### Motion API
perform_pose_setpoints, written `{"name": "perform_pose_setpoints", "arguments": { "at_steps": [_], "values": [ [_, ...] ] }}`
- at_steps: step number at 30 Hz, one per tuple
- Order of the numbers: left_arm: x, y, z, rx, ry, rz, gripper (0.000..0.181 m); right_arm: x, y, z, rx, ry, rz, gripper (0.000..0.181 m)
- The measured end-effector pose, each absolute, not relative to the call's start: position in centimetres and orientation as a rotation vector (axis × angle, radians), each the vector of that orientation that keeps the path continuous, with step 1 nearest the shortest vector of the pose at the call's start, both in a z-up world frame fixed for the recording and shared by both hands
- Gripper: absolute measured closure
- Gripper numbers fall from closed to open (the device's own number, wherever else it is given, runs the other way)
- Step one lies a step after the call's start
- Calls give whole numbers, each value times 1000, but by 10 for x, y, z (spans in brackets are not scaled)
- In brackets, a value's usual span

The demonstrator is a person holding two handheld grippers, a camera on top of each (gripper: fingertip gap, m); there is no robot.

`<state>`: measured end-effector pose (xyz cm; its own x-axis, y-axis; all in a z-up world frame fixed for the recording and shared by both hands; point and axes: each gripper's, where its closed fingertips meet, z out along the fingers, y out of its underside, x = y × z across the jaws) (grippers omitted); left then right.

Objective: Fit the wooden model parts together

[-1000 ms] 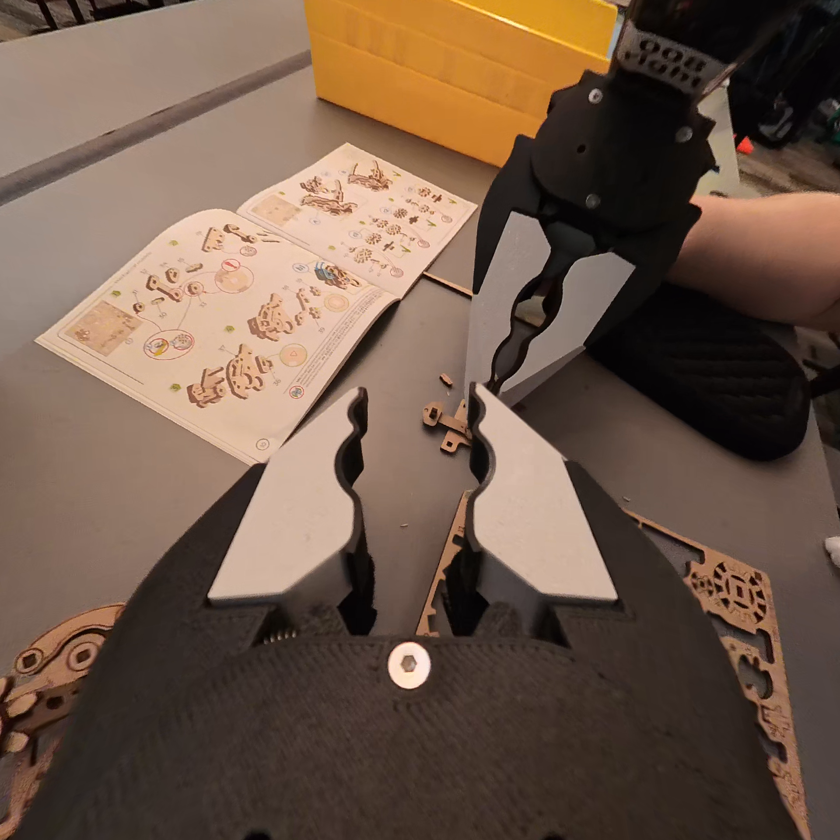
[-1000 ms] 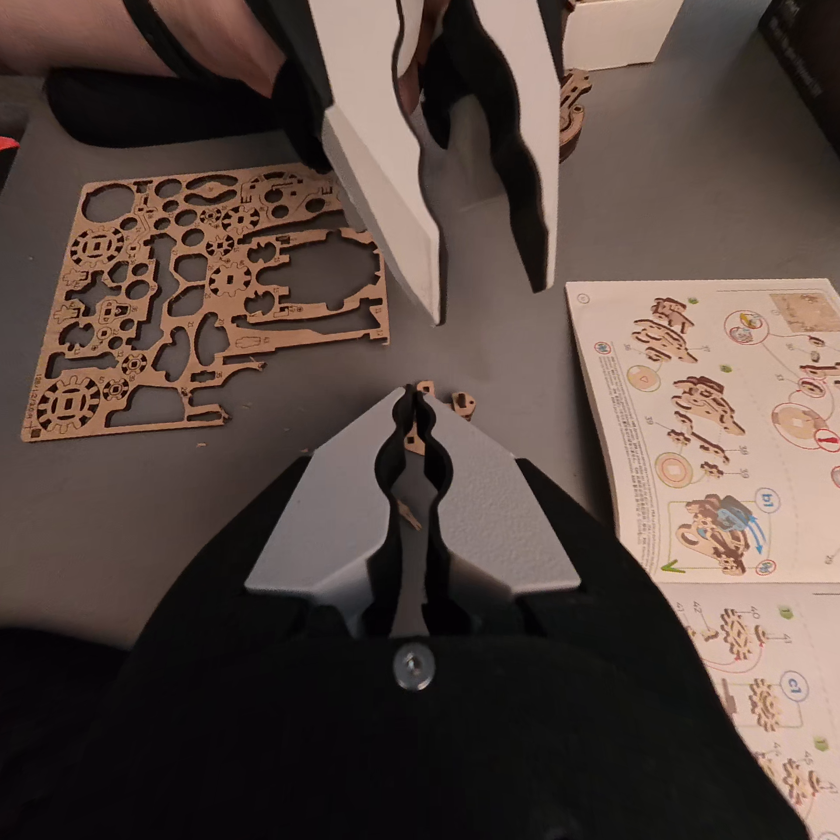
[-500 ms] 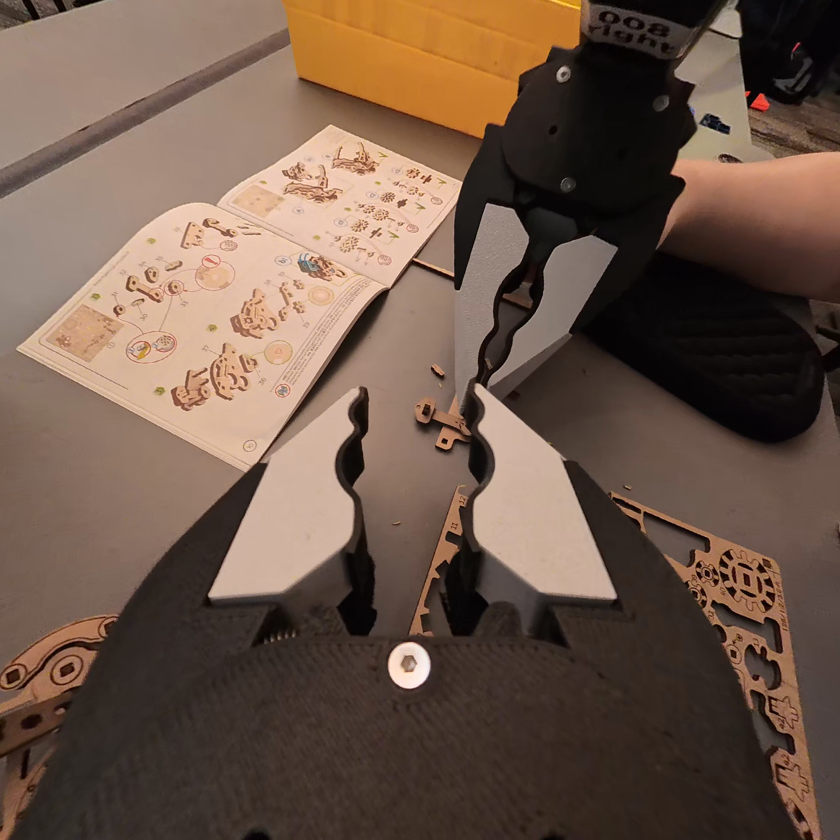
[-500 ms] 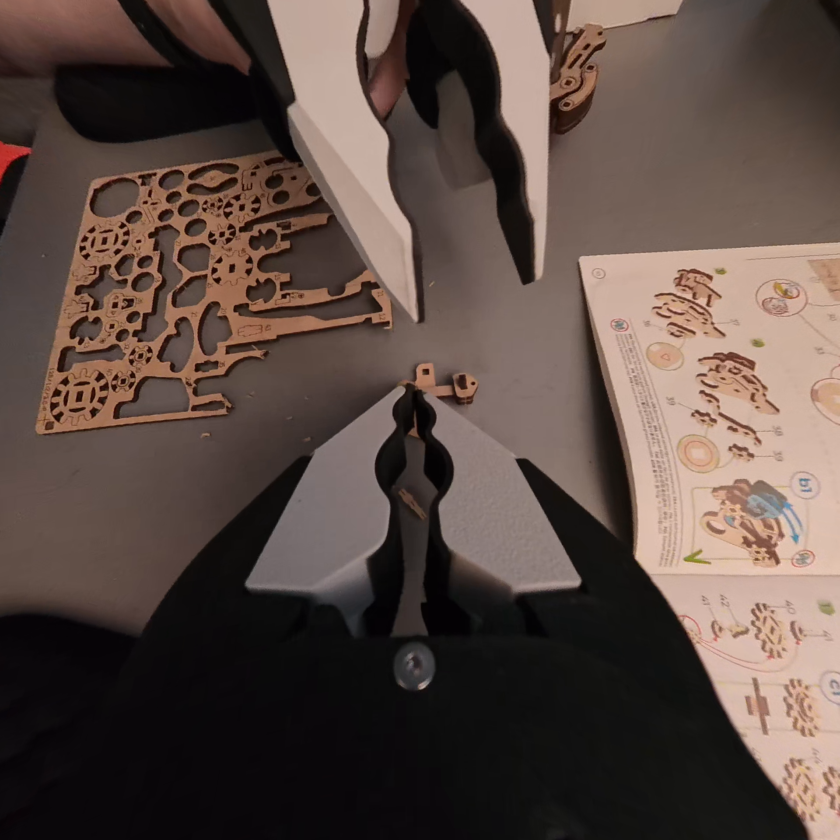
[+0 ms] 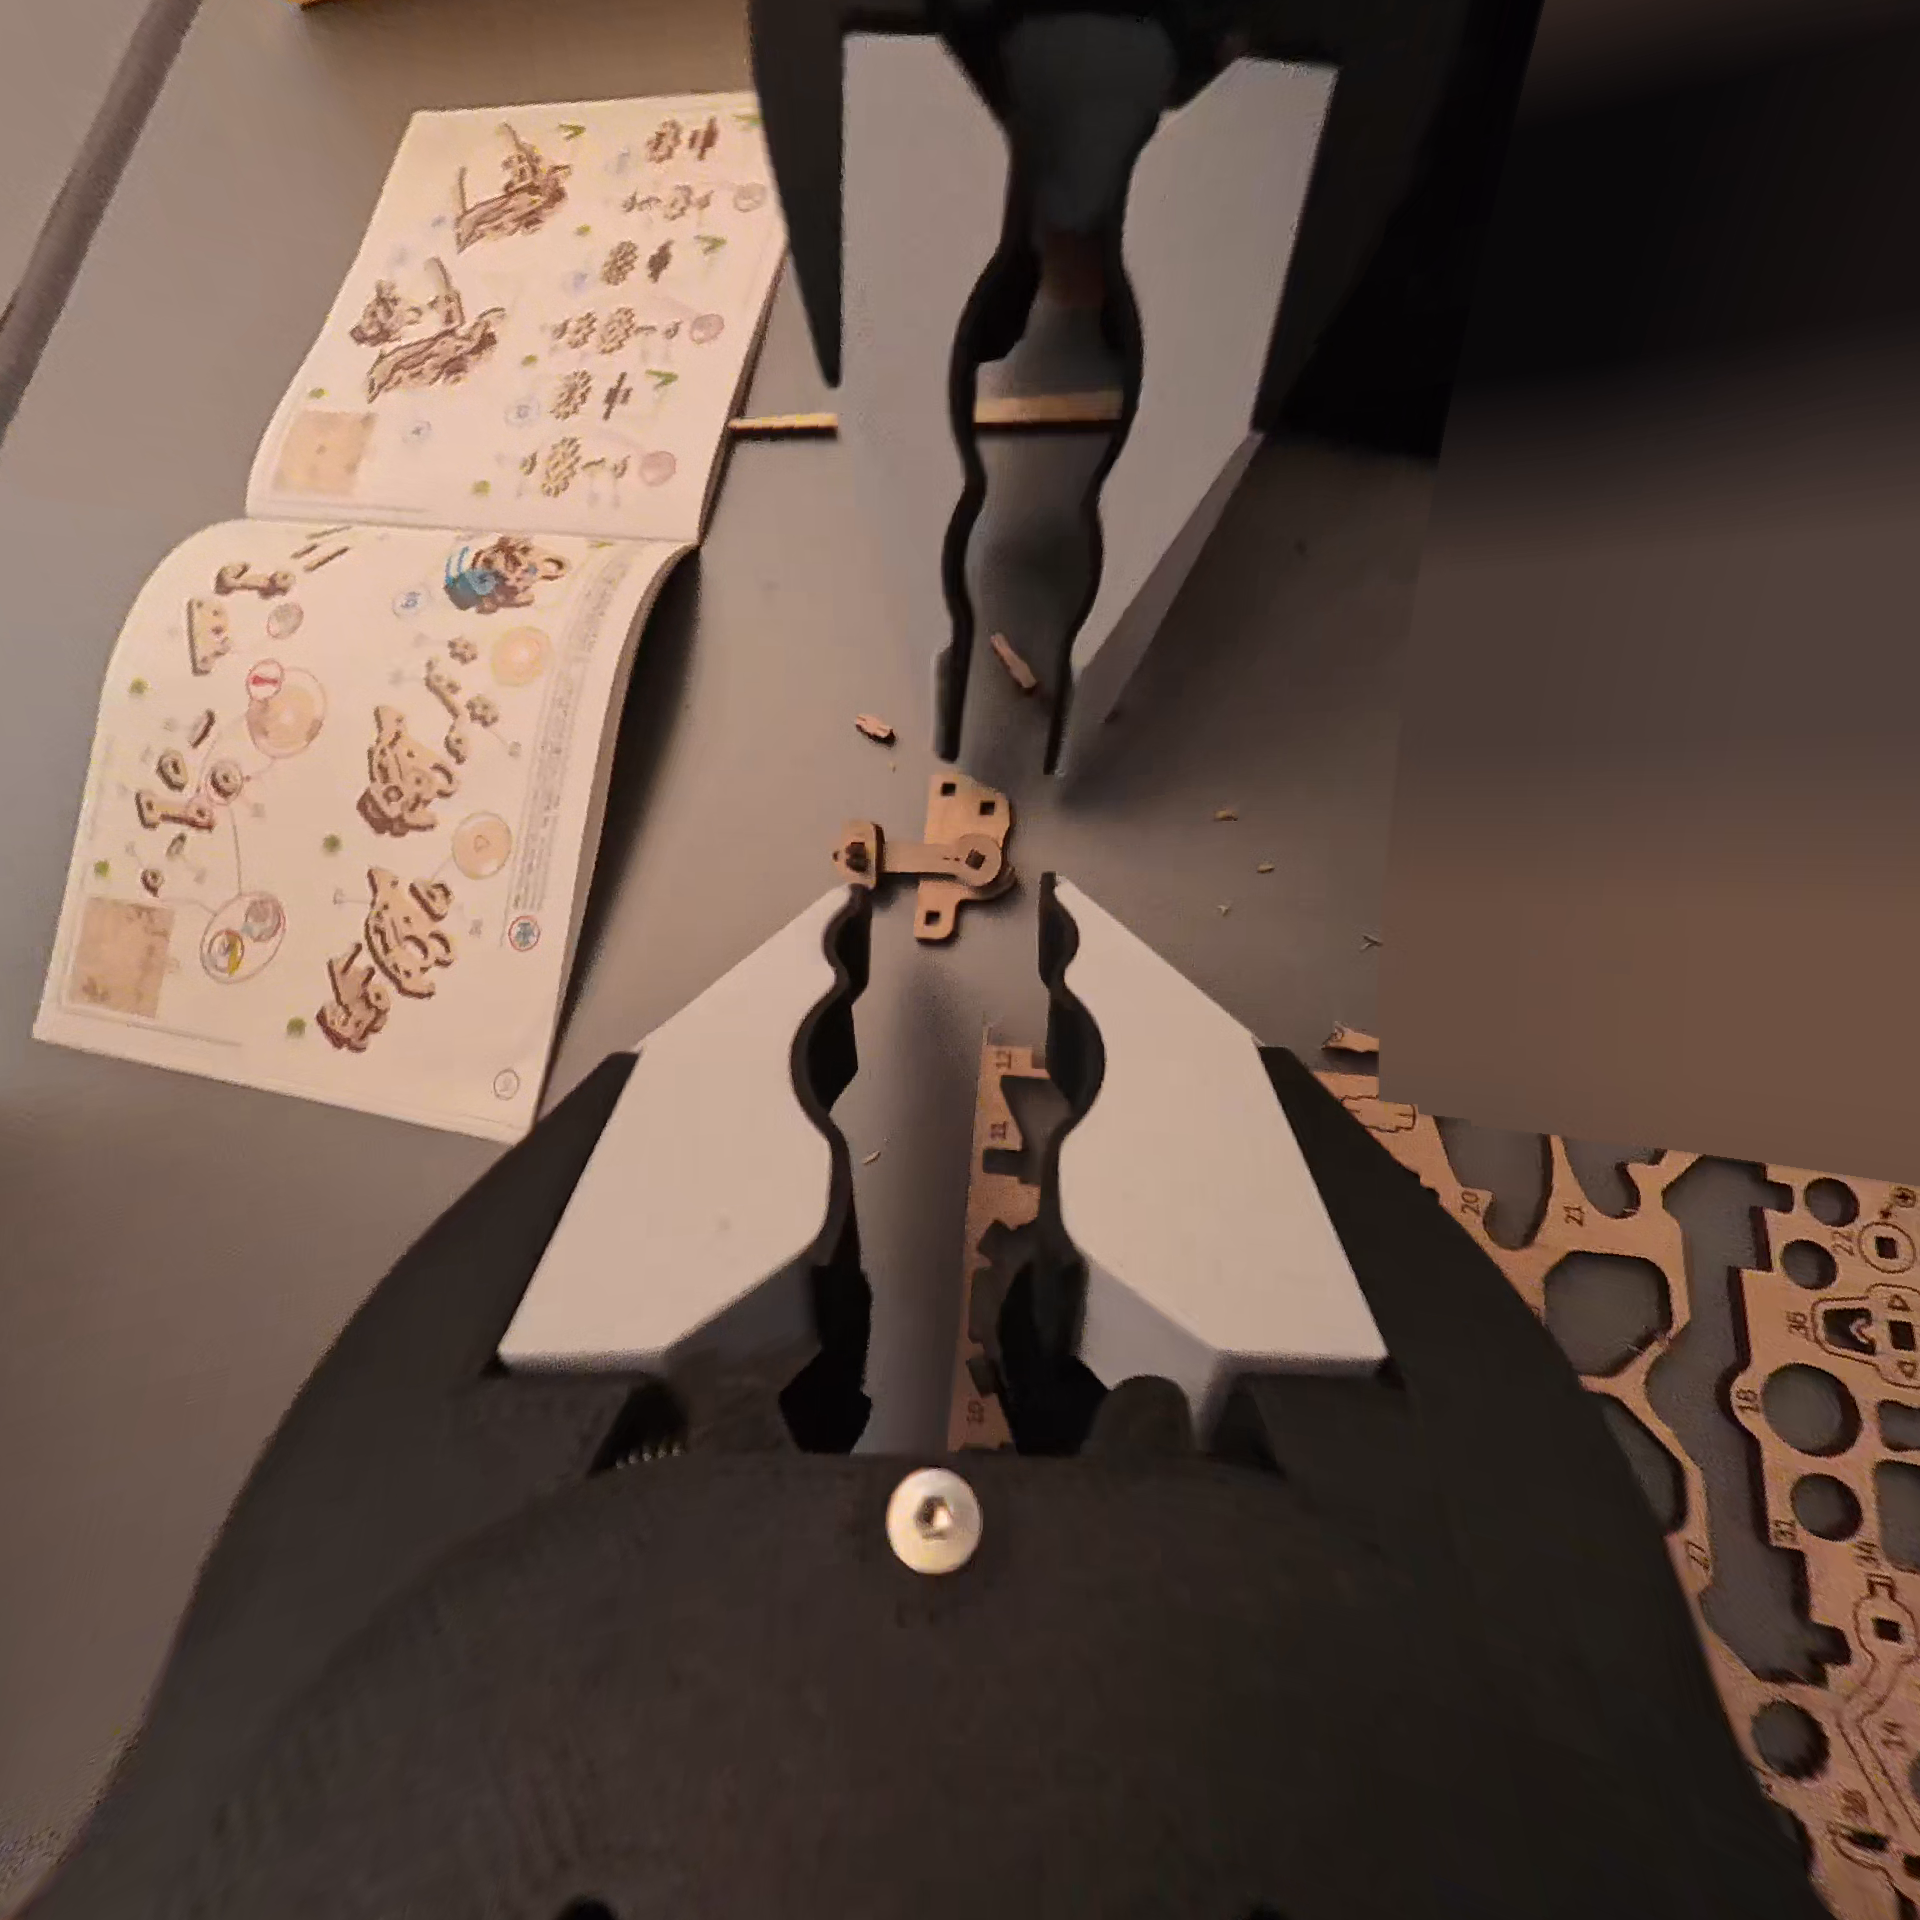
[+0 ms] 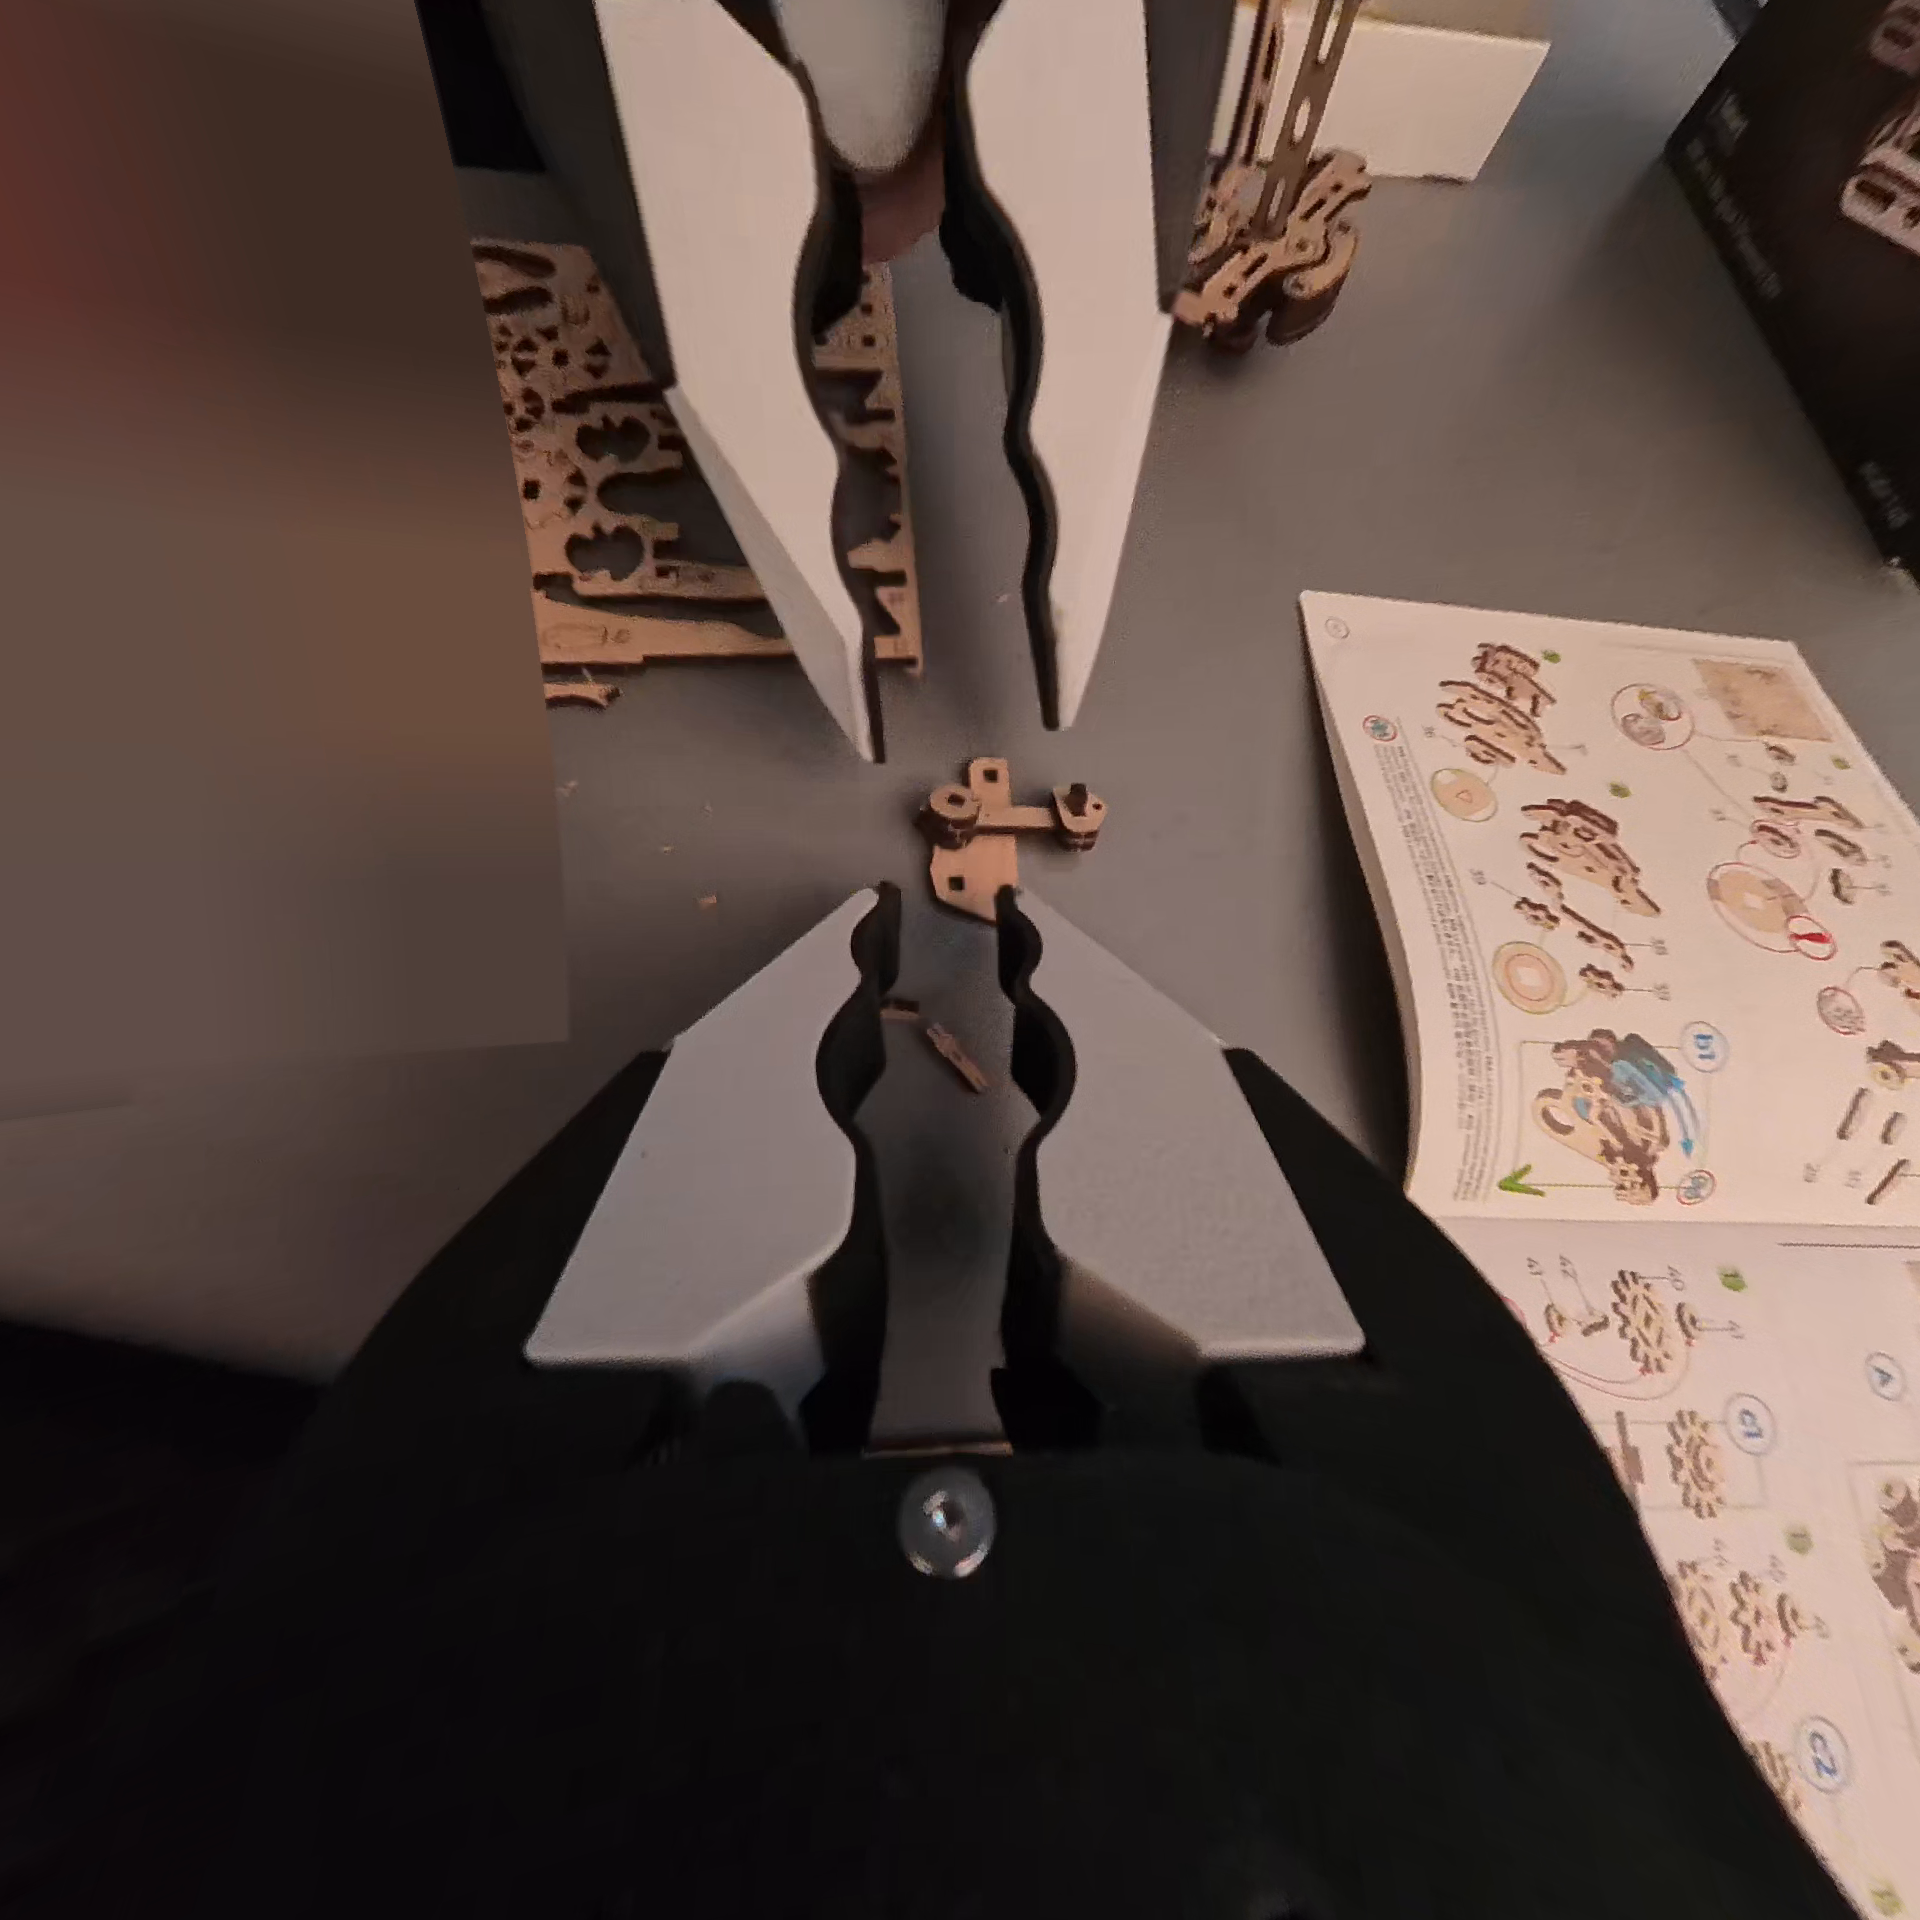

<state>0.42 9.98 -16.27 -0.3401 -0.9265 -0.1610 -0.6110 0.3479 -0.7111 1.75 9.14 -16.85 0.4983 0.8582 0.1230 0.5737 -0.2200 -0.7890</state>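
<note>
A small wooden assembly (image 5: 935, 857) of a few joined flat parts lies on the grey table, and it also shows in the right wrist view (image 6: 997, 831). My left gripper (image 5: 945, 891) is open and empty, its tips just short of the assembly. My right gripper (image 6: 944, 896) is open and empty, and faces the left one from the other side. One of its fingertips (image 6: 1006, 904) is at the assembly's edge. A loose wooden sliver (image 6: 956, 1055) lies on the table between the right fingers. Each gripper shows in the other's view, the right (image 5: 1001, 758) and the left (image 6: 961, 736).
An open instruction booklet (image 5: 364, 675) (image 6: 1662, 935) lies beside the assembly. A punched-out wooden sheet (image 5: 1714, 1403) (image 6: 623, 499) lies on the other side. A part-built wooden model (image 6: 1278, 239), a white box (image 6: 1403, 83) and a dark box (image 6: 1818, 260) stand farther off. Wood crumbs dot the table. Only a small space, under 4 cm, lies between the two pairs of fingers. The part-built wooden model (image 6: 1278, 239) lies around 15 cm away from my left fingertips.
My right gripper has opened from shut. Both grippers have moved in and lower, so their tips now face each other across the small assembly.
</note>
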Motion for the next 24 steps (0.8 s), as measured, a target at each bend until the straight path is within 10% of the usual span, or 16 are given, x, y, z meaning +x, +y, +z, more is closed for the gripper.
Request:
{"name": "perform_pose_setpoints", "arguments": {
  "at_steps": [24],
  "values": [
    [13, 92, -171, -1232, 2265, -703, 168, 13, 95, -175, -1908, -1222, 433, 166]
  ]
}}
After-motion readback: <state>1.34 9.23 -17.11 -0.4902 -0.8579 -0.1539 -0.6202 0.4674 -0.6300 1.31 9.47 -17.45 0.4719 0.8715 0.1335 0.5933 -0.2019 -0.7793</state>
